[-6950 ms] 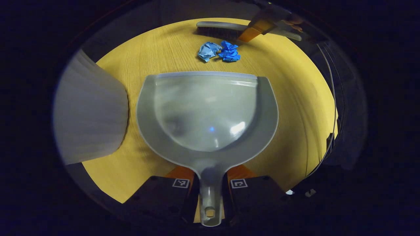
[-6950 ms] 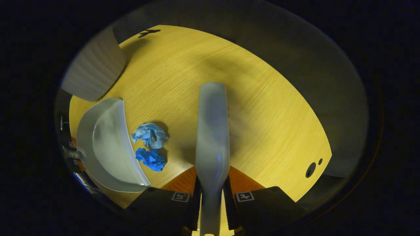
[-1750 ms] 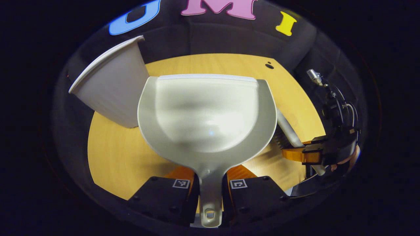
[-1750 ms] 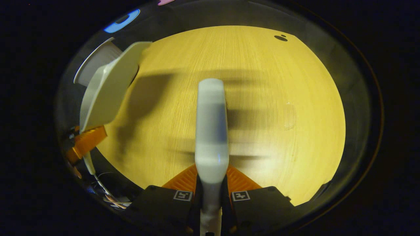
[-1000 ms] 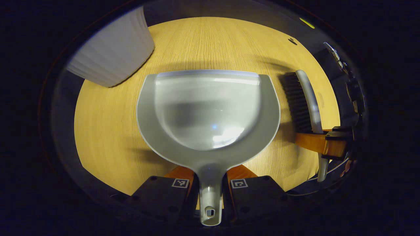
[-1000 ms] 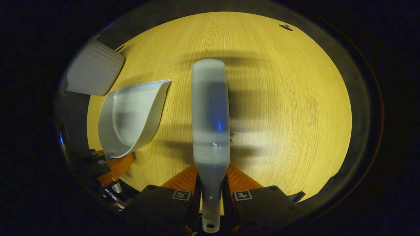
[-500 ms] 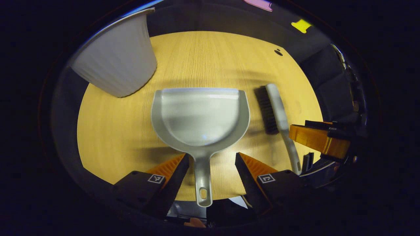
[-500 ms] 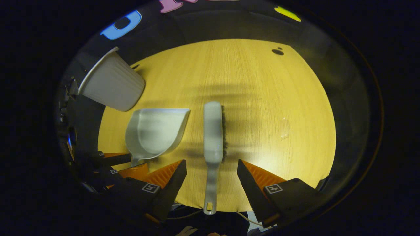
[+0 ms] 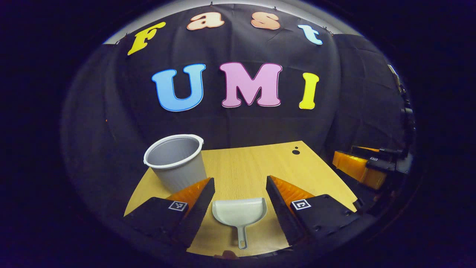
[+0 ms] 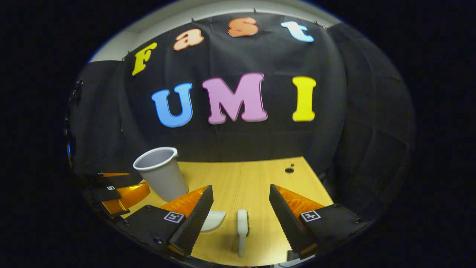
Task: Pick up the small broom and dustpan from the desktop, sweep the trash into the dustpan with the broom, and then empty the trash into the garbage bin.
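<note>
Both tools spread wide, holding nothing. Left tool point(image 9: 240, 193) raised above the near table point(image 9: 253, 163) edge, dustpan point(image 9: 240, 213) lying flat on the wood below, between its fingers, handle toward the camera. Right tool point(image 10: 241, 203) likewise lifted, broom point(image 10: 242, 223) flat on the table below, just right of the dustpan. Bin point(image 9: 174, 160) upright at the far left of the table, well apart from both. No trash seen on the wood; inside of the bin not visible. Judged: task all but done, retreat in hand. Best done by drawing straight back and up, fingers kept apart, clear of both handles. Other tool point(image 9: 359, 167) off to the right in the left gripper view; worth minding not to clip it, nor the bin rim. Small dark hole point(image 9: 296, 152) near the far right corner, no obstacle.
</note>
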The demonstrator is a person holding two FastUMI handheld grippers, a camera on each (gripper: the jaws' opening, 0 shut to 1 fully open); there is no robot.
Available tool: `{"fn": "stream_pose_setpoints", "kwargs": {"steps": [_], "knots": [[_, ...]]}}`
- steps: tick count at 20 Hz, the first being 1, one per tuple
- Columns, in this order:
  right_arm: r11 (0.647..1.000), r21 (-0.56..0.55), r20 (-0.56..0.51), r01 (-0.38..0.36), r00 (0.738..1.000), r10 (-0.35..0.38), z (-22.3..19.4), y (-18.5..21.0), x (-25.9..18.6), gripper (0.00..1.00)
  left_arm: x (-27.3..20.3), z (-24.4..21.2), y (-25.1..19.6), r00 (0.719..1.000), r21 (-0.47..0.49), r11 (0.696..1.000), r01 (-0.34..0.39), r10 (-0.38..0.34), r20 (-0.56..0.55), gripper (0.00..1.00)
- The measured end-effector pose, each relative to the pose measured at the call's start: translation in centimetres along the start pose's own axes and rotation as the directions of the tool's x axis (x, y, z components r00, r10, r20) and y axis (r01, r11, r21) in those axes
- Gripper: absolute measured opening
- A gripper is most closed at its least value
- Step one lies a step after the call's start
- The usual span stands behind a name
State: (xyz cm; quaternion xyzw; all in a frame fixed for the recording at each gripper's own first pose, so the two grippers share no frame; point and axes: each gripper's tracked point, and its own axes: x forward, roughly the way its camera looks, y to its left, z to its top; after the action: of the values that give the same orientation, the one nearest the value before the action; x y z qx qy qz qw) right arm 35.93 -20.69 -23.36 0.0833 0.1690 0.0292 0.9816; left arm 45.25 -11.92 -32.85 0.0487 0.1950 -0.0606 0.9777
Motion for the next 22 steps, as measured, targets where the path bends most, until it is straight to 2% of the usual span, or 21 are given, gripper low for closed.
{"fn": "stream_pose_setpoints", "kwargs": {"steps": [3,7,11,13,15,17,22], "knots": [[0.999,-0.030,0.107,-0.025,0.994,0.028,1.9,0.6,-0.5,0.96,-3.3,3.1,-1.6,0.977,0.023,0.999,0.046,-0.050,0.208,0.84],[0.999,0.005,0.163,-0.046,0.986,0.045,3.0,1.1,-1.1,0.97,-6.4,4.9,-1.1,0.948,0.029,0.998,0.055,-0.061,0.313,0.82],[0.998,-0.017,0.246,-0.053,0.968,0.056,4.4,1.6,-1.2,0.97,-6.1,4.5,-1.5,0.941,0.002,0.999,0.042,-0.040,0.336,0.84],[0.996,0.015,0.218,-0.088,0.973,0.083,4.2,2.8,-1.1,0.96,-6.7,4.8,-1.1,0.942,-0.022,0.999,0.035,-0.026,0.336,0.82],[0.993,0.021,0.193,-0.118,0.975,0.111,3.7,4.1,-1.6,0.97,-7.4,5.1,-0.5,0.935,-0.007,1.000,0.000,0.003,0.355,0.82],[0.993,-0.004,0.210,-0.118,0.971,0.116,4.2,4.1,-2.0,0.97,-7.6,5.3,0.3,0.934,0.001,1.000,-0.026,0.024,0.357,0.84],[0.990,-0.027,0.200,-0.140,0.969,0.143,3.7,5.3,-2.4,0.96,-8.2,4.9,1.2,0.934,-0.061,0.997,-0.039,0.058,0.351,0.82]]}}
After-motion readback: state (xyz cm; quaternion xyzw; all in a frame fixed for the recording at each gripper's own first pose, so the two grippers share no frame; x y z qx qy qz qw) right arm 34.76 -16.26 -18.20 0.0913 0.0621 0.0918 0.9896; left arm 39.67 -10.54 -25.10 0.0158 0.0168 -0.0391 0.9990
